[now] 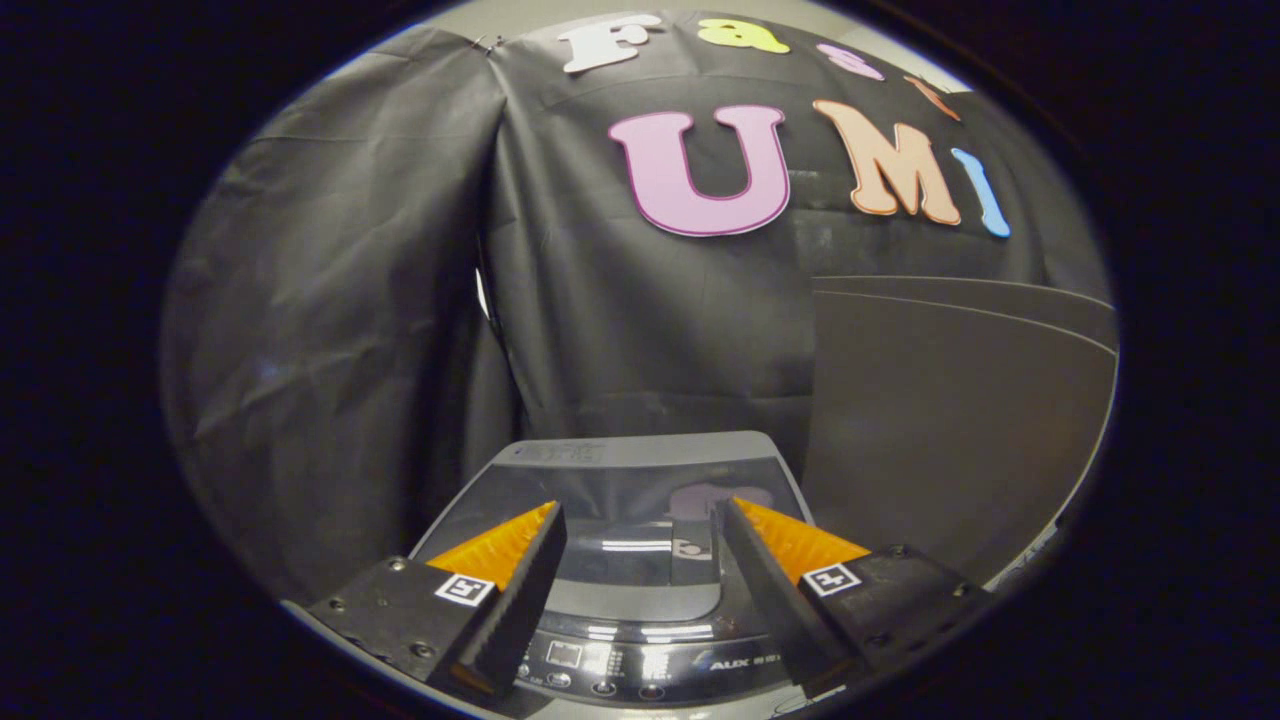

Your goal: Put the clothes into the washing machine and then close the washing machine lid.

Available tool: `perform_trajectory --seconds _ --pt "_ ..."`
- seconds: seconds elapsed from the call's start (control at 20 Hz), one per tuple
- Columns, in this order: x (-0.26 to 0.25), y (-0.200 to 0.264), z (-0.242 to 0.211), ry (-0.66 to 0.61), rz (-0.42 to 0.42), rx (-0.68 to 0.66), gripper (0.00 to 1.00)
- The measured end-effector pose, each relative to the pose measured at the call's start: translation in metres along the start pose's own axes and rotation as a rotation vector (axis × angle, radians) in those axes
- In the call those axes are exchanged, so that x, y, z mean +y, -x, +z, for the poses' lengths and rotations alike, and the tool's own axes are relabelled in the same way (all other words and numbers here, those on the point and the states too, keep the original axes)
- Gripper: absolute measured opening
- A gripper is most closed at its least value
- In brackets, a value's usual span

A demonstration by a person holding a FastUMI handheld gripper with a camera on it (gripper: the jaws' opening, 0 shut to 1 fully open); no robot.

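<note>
With the tongs point(640, 560) held open and empty above the washing machine point(640, 640), its glass lid point(640, 500) — apparently down already — should be pressed flat and checked for full seating.

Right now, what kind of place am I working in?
Likely a staged recording booth: black cloth wall, a top-loading washing machine with its glass lid down, and a grey panel beside it. The gripper is open above the lid.
</note>
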State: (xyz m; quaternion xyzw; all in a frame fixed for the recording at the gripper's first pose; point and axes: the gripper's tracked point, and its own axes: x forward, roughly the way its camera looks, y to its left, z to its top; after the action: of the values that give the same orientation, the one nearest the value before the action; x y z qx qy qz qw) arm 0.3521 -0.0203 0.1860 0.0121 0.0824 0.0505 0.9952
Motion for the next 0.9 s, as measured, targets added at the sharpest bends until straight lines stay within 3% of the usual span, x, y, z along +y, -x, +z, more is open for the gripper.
perform_trajectory --seconds 0.25,0.55,0.9 --pt "0.002 0.039 0.007 0.057 0.010 -0.028 0.96" --pt "0.008 0.090 0.025 -0.004 0.023 -0.077 0.96" --pt "0.010 0.140 0.046 0.071 0.028 -0.127 0.96"
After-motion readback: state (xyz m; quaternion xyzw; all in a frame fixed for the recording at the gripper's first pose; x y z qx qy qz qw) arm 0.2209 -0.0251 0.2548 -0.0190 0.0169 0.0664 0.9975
